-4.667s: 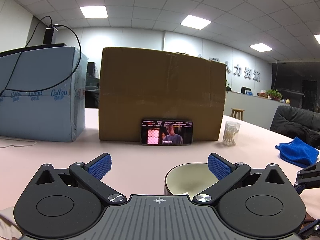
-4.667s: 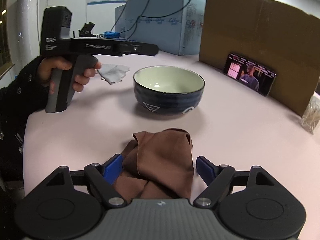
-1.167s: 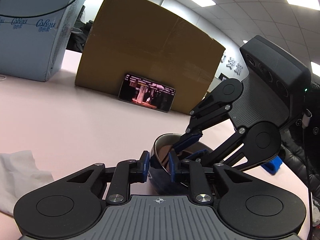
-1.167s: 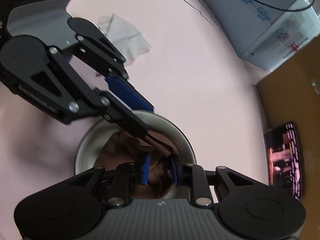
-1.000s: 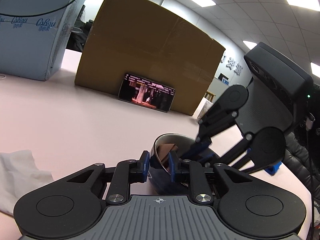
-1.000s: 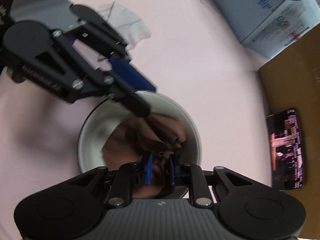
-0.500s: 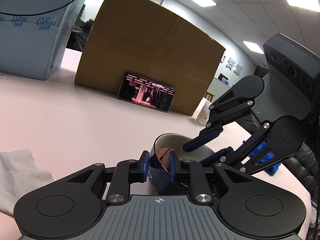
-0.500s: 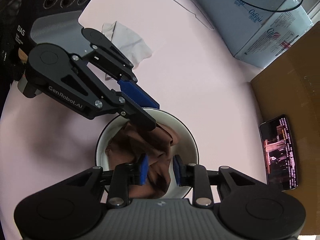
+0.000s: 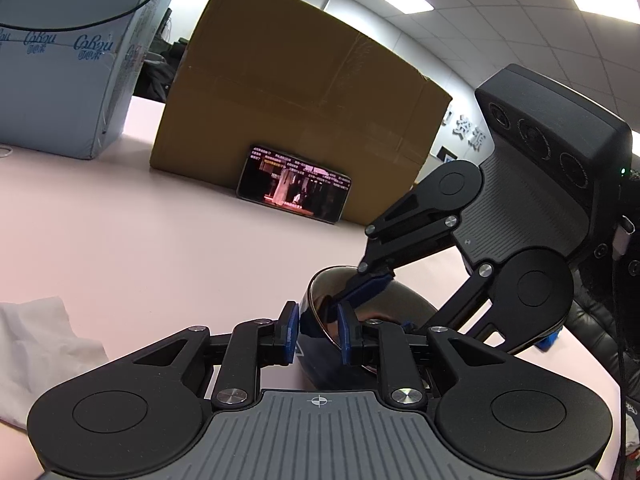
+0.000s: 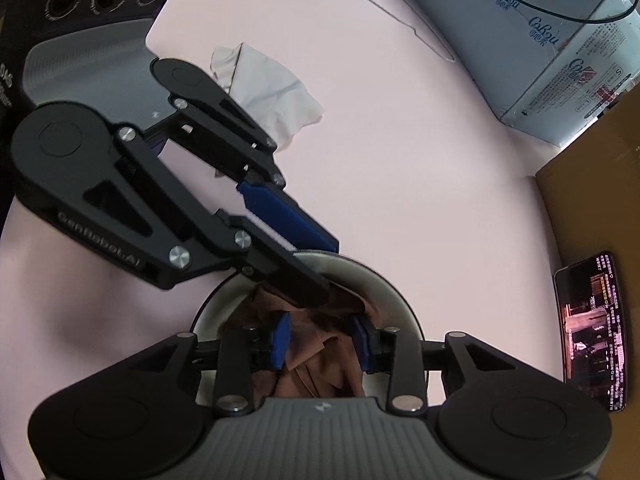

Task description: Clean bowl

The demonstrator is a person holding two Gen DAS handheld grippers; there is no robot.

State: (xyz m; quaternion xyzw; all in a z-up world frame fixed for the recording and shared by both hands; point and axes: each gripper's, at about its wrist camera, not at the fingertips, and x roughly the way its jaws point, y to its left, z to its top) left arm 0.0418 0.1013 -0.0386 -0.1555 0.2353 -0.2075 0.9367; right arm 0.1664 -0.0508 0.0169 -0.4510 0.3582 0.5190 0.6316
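Left tongs [image 9: 316, 336] pinching bowl [image 10: 394, 294] rim; right tongs [image 10: 322, 342] apparently gripping brown cloth [image 10: 320, 364] inside.

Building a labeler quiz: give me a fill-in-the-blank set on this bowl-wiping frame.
1. The left gripper is shut on the bowl's ____.
2. The right gripper holds a ____ cloth inside the bowl.
3. The phone leans against a ____ box.
4. A crumpled white tissue lies on the ____ table.

Missing words: rim; brown; cardboard; pink
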